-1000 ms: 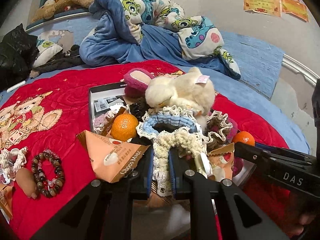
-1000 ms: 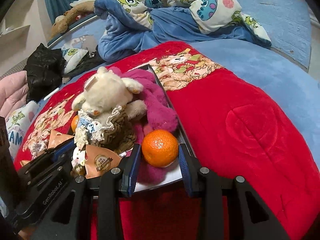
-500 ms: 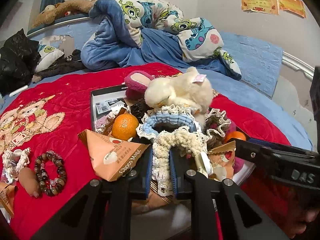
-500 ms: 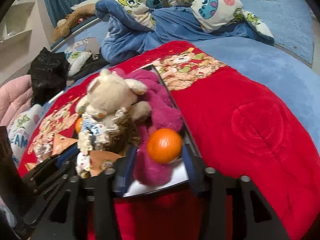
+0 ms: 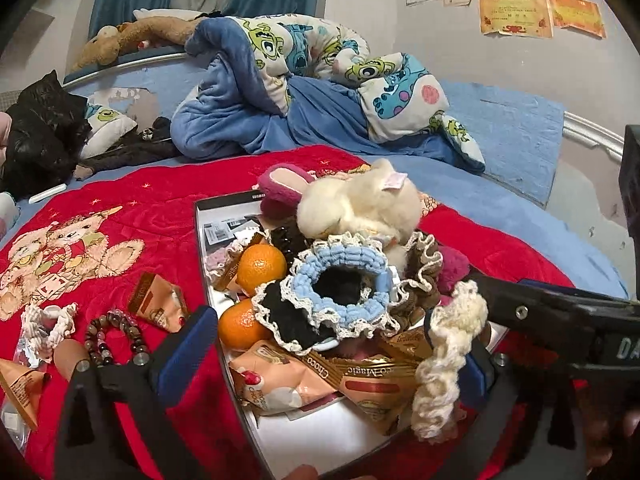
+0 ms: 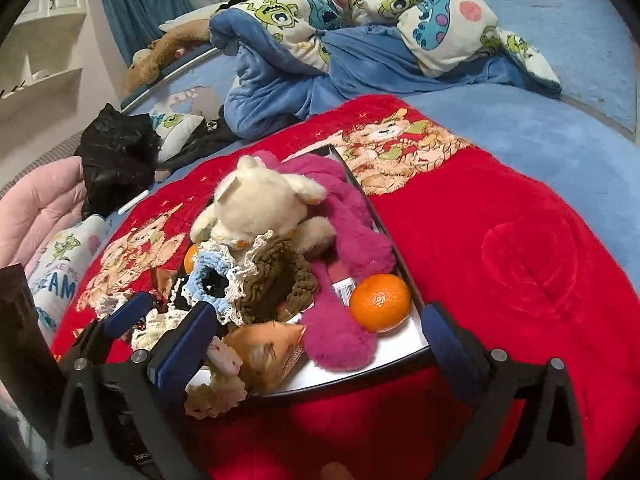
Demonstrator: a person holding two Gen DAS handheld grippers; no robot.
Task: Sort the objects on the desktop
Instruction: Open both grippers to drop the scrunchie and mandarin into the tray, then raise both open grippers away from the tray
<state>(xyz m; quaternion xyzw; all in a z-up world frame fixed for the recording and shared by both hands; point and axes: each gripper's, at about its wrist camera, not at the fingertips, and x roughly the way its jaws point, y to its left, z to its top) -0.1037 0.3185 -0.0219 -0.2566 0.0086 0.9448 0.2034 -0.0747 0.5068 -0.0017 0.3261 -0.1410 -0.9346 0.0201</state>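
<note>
Lying between the right tool's (image 6: 320, 344) spread jaws, an orange (image 6: 380, 302).

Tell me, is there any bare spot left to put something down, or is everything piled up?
The box is crowded: plush toys, scrunchies, snack packets and oranges heap up inside it. A small white strip of its floor shows in front of the orange. The roomiest free patch is the red blanket right of the box. Left of the box, the bead bracelet and packets clutter the blanket.

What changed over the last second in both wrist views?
Both grippers have just opened wide. The left gripper let go of the cream scrunchie, now draped at its right finger. The right gripper released the orange into the box. The plush toys stayed put.
</note>
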